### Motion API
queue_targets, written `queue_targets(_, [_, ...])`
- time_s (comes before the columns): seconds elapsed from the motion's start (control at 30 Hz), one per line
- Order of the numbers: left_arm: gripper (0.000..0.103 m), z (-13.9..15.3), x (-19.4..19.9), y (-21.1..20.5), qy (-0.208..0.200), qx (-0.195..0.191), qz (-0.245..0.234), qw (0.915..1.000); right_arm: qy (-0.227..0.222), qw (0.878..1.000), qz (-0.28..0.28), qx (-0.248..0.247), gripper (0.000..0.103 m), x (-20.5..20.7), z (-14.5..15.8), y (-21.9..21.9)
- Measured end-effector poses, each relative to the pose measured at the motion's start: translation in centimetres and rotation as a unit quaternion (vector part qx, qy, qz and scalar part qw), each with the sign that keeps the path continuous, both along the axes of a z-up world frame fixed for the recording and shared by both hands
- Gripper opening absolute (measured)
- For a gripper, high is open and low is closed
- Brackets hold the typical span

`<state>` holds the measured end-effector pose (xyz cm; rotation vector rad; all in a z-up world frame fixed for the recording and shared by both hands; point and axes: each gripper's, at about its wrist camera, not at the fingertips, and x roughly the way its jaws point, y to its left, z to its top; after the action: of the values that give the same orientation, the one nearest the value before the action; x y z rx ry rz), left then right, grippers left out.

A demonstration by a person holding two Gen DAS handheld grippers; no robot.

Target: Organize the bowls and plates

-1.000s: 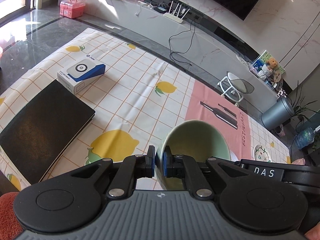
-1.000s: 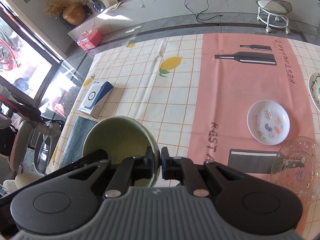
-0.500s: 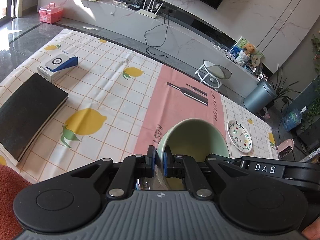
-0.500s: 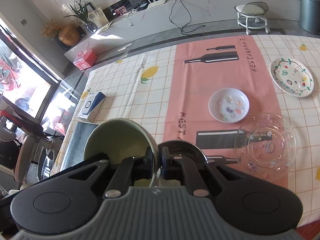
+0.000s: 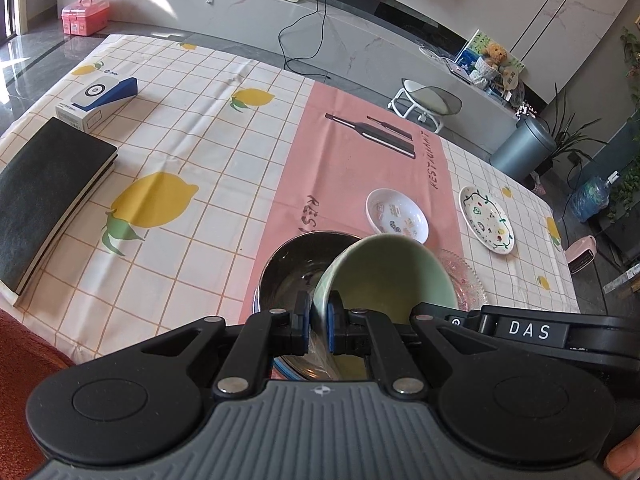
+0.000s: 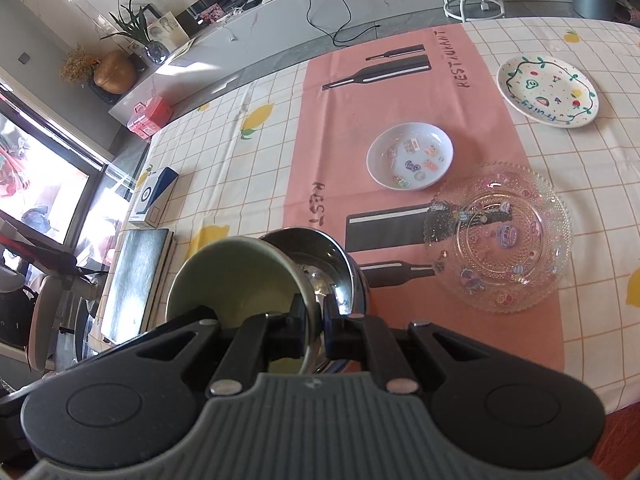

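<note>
Both grippers are shut on the rim of one green bowl [image 5: 390,272], which also shows in the right wrist view [image 6: 232,276]. My left gripper [image 5: 318,322] pinches its left rim, my right gripper [image 6: 316,320] its right rim. The bowl hangs tilted just above a steel bowl [image 5: 292,268] on the table, also in the right wrist view [image 6: 324,256]. A small white sticker dish [image 6: 410,156], a clear glass plate [image 6: 500,240] and a white painted plate [image 6: 548,92] lie to the right.
A black notebook [image 5: 48,196] and a blue-and-white box [image 5: 98,96] lie at the table's left end. The tablecloth [image 5: 200,152] has lemon checks and a pink strip. A stool [image 5: 424,100] and a bin [image 5: 524,146] stand beyond the far edge.
Both grippers have carried the green bowl rightward along the table. The steel bowl has come into view beneath it, and the plates now show in the left wrist view.
</note>
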<state>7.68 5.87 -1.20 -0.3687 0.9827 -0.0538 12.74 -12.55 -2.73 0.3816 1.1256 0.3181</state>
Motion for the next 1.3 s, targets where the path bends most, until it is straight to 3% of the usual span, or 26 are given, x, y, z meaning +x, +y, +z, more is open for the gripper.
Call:
queue_targets(0.3, [0.008,-1.7,1.2,0.1,0.021,0.001,-0.003,0.9998,0.021,1.0,0.002,-0.012,0.006,1.4,-2.0,0.5])
queue_targets(0.93, [0.008,-2.3,2.2,-0.6,0.03,0.065,-0.018,0.9972,0.016,0.998,0.026,-0.057,0.006,2.6,-3.4,2.7])
queue_targets(1.3, [0.008,-1.4,2.2,-0.2,0.017,0.051,-0.01,0.9985,-0.004,0.996,0.028,-0.085,0.013,2.7,-3.0,3.5])
